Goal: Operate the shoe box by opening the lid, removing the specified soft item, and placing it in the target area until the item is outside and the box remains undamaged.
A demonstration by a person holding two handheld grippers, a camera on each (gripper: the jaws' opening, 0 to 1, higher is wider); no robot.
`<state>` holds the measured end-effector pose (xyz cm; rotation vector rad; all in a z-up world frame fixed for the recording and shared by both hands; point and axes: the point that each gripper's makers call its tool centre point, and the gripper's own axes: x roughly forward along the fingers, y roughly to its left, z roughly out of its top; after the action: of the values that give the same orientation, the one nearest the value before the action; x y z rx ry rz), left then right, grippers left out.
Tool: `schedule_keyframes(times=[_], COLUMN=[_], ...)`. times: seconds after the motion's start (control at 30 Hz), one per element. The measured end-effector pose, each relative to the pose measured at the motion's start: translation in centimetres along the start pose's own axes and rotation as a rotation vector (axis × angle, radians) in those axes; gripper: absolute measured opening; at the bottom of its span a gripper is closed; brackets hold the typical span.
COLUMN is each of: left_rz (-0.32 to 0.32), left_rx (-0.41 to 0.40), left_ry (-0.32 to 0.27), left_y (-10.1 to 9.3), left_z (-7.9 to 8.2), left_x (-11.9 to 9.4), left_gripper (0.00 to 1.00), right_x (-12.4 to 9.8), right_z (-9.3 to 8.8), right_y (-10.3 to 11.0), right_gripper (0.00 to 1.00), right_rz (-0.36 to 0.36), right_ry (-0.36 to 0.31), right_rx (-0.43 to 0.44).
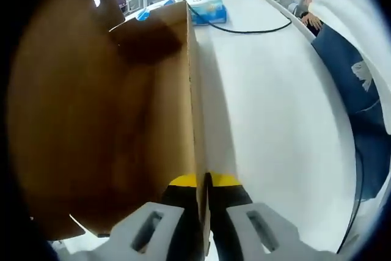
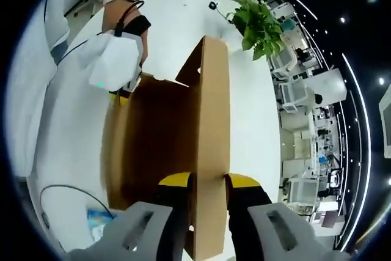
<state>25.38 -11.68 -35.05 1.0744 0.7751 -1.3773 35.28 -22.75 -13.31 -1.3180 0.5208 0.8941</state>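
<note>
A brown cardboard shoe box (image 1: 110,120) stands open on the white table (image 1: 275,102). My left gripper (image 1: 204,183) is shut on the edge of one thin side wall (image 1: 192,90), one yellow-tipped jaw inside the box and one outside. My right gripper (image 2: 208,181) is shut on a tall upright cardboard panel (image 2: 214,108) at the opposite end of the shoe box (image 2: 159,145). In the right gripper view the left gripper (image 2: 124,97), held by a hand, clamps the far edge. What shows of the box's inside is bare brown cardboard in shadow.
A blue and white tissue pack (image 1: 206,5) and a black cable (image 1: 244,29) lie on the table beyond the box. A person in white and dark blue clothes (image 1: 360,77) stands along the table's edge. A green potted plant (image 2: 256,19) stands further off.
</note>
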Motion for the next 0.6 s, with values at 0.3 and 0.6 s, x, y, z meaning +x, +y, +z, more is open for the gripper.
schedule_keyframes(times=[0.3,0.6], left_rz=[0.002,0.001], left_rx=[0.01,0.005], left_ry=[0.0,-0.001], left_y=[0.0,0.1], left_z=[0.0,0.0], left_x=[0.0,0.0], left_gripper=[0.02,0.02], right_x=[0.1,0.5], right_z=[0.2,-0.2], right_y=[0.4,1.2], right_gripper=[0.32,0.34], right_rz=[0.022,0.075], right_ry=[-0.026,-0.026], right_rx=[0.049,0.117])
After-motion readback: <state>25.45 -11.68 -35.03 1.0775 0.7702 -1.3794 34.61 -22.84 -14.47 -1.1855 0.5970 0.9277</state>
